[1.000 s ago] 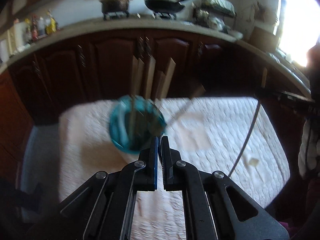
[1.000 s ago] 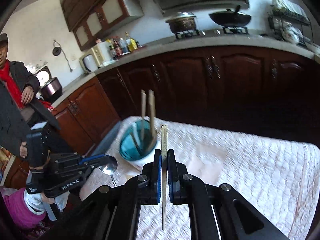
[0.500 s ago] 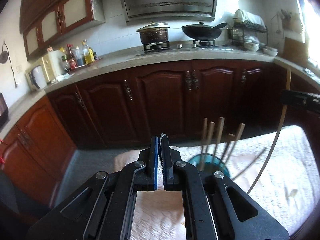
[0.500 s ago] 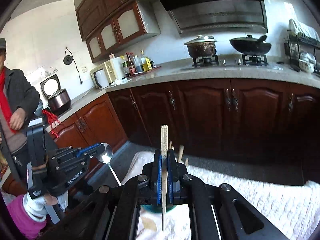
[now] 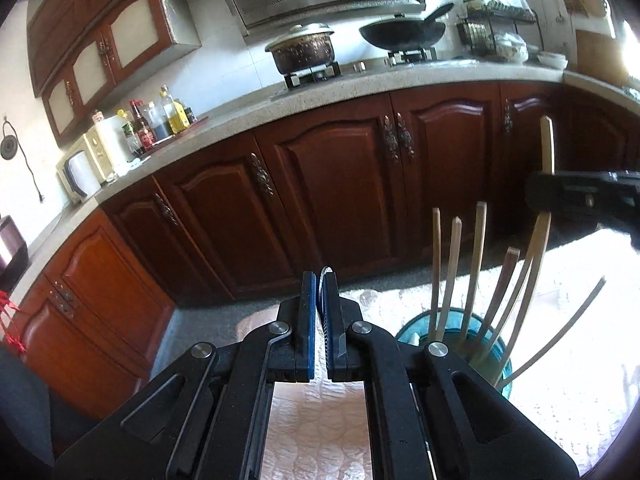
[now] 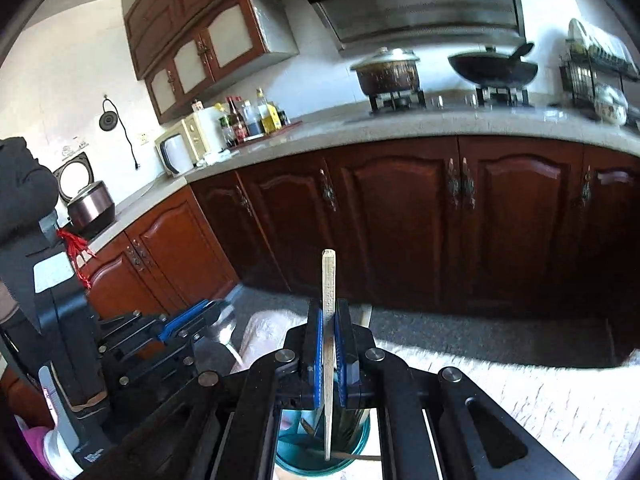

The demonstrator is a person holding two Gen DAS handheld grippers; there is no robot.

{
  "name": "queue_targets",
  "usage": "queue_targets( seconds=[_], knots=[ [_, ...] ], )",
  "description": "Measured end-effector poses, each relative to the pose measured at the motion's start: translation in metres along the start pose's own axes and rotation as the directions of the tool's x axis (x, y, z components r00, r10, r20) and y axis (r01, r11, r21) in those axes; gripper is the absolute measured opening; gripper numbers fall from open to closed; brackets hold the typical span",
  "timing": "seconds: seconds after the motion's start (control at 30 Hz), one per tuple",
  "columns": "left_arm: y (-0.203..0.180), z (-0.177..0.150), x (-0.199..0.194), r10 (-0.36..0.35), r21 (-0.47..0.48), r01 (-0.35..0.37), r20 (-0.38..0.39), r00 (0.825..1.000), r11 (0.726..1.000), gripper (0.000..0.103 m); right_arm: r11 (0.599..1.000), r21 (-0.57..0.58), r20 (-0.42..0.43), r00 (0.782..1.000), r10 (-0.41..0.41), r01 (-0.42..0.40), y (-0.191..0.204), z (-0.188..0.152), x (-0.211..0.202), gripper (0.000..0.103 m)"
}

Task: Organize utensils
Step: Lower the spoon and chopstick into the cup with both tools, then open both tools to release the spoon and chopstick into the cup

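A teal cup (image 5: pixel 456 340) stands on the white quilted table cover, with several wooden chopsticks (image 5: pixel 456 272) upright in it. My right gripper (image 6: pixel 328 312) is shut on a pale chopstick (image 6: pixel 329 280), held upright with its lower end over the cup (image 6: pixel 320 452). It also shows in the left wrist view (image 5: pixel 536 190), still holding that chopstick (image 5: pixel 547 148). My left gripper (image 5: pixel 319 284) is shut on a metal spoon; only a sliver of it (image 5: pixel 325 270) shows between the pads. The spoon bowl (image 6: pixel 222 326) sticks out in the right wrist view.
The white quilted cover (image 5: pixel 316 432) spans the table. Dark wooden cabinets (image 5: pixel 328 200) stand behind, under a counter (image 5: pixel 360 80) with a pot, a wok and bottles. A person in black (image 6: pixel 20 196) stands at the far left.
Both grippers have lifted and tilted up, so the views show the cabinets. The right gripper has carried its chopstick over the cup. The left still holds the spoon.
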State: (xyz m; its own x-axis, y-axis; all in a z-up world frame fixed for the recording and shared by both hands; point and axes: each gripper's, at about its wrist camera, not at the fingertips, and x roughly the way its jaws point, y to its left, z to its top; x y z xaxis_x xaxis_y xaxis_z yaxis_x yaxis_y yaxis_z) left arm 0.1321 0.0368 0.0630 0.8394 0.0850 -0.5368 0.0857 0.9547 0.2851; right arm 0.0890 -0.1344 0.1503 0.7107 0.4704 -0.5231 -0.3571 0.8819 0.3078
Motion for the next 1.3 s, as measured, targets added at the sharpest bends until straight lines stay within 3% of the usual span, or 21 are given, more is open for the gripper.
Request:
queue_targets(
  seconds=[0.23, 0.47, 0.7, 0.8, 1.03, 1.3],
  knots=[
    [-0.023, -0.016, 0.019, 0.001, 0.028, 0.000, -0.042, 0.999, 1.000, 0.002, 1.000, 0.016, -0.098, 0.995, 0.006, -0.005, -0.011, -0.034, 0.020, 0.005],
    [-0.036, -0.027, 0.027, -0.014, 0.015, 0.015, -0.082, 0.997, 1.000, 0.003, 1.000, 0.023, -0.137, 0.990, 0.019, -0.016, -0.016, -0.042, 0.027, 0.006],
    [-0.038, -0.027, 0.026, -0.046, -0.015, 0.045, -0.107, 0.993, 0.999, 0.005, 0.998, 0.054, -0.142, 0.990, 0.018, -0.010, -0.027, -0.042, 0.022, 0.021],
    [-0.037, -0.027, 0.025, -0.066, -0.034, 0.063, -0.120, 0.991, 0.997, 0.010, 0.998, 0.057, -0.147, 0.989, 0.007, 0.002, -0.032, -0.043, 0.020, 0.025],
    [-0.032, -0.025, 0.009, -0.085, -0.074, 0.078, -0.103, 0.991, 0.994, 0.037, 0.997, 0.077, -0.118, 0.993, -0.007, 0.017, -0.041, -0.038, 0.004, 0.033],
    [-0.027, -0.023, -0.015, -0.105, -0.110, 0.096, -0.084, 0.991, 0.989, 0.039, 0.998, 0.044, -0.074, 0.997, -0.031, 0.035, -0.030, -0.034, -0.018, 0.036]
  ],
)
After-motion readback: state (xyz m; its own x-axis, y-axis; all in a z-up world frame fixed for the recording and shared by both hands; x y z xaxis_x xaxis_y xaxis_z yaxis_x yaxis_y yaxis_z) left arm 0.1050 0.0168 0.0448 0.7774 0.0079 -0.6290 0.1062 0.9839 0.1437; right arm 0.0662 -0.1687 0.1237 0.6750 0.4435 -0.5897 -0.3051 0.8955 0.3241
